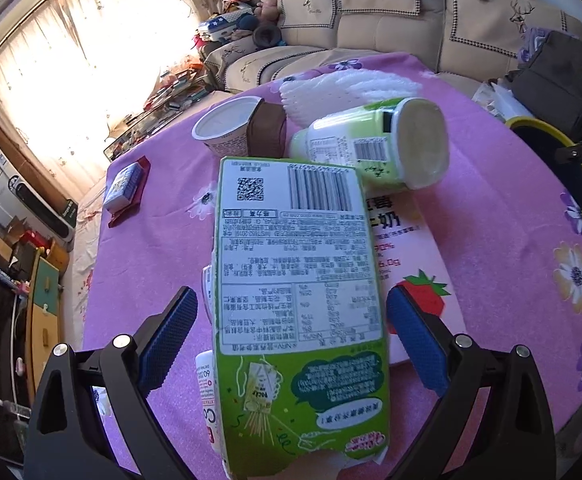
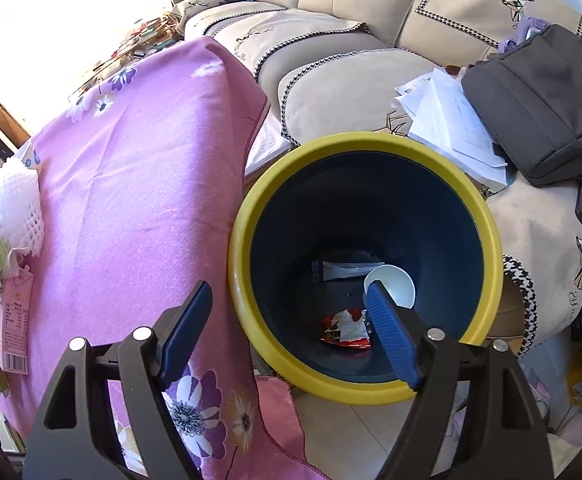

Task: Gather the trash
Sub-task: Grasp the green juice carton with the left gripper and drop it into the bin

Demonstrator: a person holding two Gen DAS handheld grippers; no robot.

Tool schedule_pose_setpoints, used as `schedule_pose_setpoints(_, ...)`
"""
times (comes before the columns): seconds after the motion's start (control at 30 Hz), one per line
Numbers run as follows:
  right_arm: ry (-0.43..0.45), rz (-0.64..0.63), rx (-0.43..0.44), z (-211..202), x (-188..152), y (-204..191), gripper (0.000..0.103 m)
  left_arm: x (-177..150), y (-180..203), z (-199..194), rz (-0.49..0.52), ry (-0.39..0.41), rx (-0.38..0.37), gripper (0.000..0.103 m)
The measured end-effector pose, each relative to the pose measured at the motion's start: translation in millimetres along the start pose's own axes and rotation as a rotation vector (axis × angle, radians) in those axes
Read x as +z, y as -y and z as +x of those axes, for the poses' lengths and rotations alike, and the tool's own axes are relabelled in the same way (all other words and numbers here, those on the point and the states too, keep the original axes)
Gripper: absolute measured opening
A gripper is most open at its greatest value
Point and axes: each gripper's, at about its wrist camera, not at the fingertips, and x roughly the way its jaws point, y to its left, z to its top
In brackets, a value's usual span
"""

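Observation:
My left gripper (image 1: 291, 292) is open above the pink flowered tablecloth (image 1: 151, 272), its blue pads either side of a green snack box (image 1: 299, 280) with a gap on each side. Beyond the box lie a green-and-white bottle (image 1: 375, 144) on its side, a paper cup (image 1: 231, 128) with a brown sleeve, white foam netting (image 1: 347, 88) and a flat pink strawberry carton (image 1: 419, 264). My right gripper (image 2: 289, 286) is open and holds nothing, over the yellow-rimmed bin (image 2: 243, 220). In the bin are a white cup (image 2: 397, 284), a red wrapper (image 2: 345, 330) and a silver packet (image 2: 339, 270).
A blue-white packet (image 1: 125, 186) on a red wrapper lies at the table's far left. A white tube (image 1: 205, 380) pokes out from under the box. A beige sofa (image 2: 331, 80) behind carries a grey bag (image 2: 547, 100) and papers (image 2: 451, 120). The bin stands beside the table's right edge.

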Motion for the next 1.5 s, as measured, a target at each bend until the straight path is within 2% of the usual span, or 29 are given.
schedule_pose_setpoints(0.13, 0.005, -0.005, 0.011, -1, 0, -1, 0.075, 3, -2, 3, -0.001, 0.005, 0.015, 0.092)
schedule_pose_setpoints(0.23, 0.008, -0.006, 0.019, -1, 0, -2, 0.075, 5, -2, 3, -0.005, 0.006, -0.015, 0.08)
schedule_pose_setpoints(0.4, 0.014, -0.008, 0.031, -6, -3, -3, 0.075, 5, -5, 0, -0.006, 0.007, -0.04, 0.077)
schedule_pose_setpoints(0.63, 0.041, -0.007, 0.048, -18, -6, -1, 0.075, 8, -18, -39, -0.032, 0.069, -0.036, 0.077)
schedule_pose_setpoints(0.83, 0.077, -0.003, 0.035, -38, -14, 9, 0.075, 21, -5, -79, -0.001, 0.134, -0.115, 0.077)
schedule_pose_setpoints(1.03, 0.127, 0.036, -0.023, -68, -28, 39, 0.075, 54, 51, -94, 0.103, 0.18, -0.254, 0.077)
schedule_pose_setpoints(1.27, 0.165, 0.104, -0.053, -90, -47, 81, 0.075, 114, 161, -77, 0.248, 0.162, -0.442, 0.077)
schedule_pose_setpoints(1.37, 0.167, 0.123, -0.053, -92, -53, 93, 0.075, 139, 216, -62, 0.305, 0.117, -0.523, 0.078)
schedule_pose_setpoints(1.5, 0.161, 0.153, -0.057, -92, -61, 109, 0.075, 166, 279, -26, 0.354, 0.035, -0.567, 0.078)
